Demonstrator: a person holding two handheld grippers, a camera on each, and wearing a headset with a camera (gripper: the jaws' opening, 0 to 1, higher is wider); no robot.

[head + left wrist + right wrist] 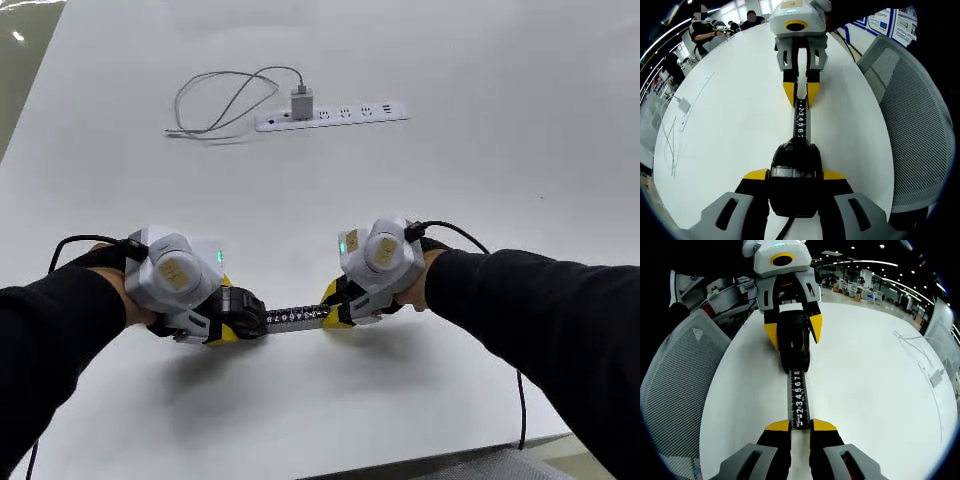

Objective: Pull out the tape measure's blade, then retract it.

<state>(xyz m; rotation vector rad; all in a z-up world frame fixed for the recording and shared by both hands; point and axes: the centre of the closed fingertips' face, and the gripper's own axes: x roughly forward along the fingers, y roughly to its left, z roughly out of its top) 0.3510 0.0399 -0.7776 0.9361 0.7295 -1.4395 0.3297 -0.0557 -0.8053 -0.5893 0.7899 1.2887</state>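
Head view: both grippers were noted low over the white worktable, jaws facing each other. The left gripper was closed round the black rounded tape measure case. The right gripper was pinched on the far end of the dark blade with white numerals. A short length of blade was exposed between them, just above the table. A white power strip with a charger plugged in lay well apart, at the back.

Left gripper view: the case was seen seated squarely between the yellow-tipped jaws, with the blade running straight away to the other gripper.

Right gripper view: the blade tip was seen nipped between nearly shut jaws, numerals facing up.

Judgement: the pull-out was taken as barely begun. The draw would best be made along the blade's own line. The case should be held level so the blade is not twisted or kinked. The tip grip should be watched for slipping.
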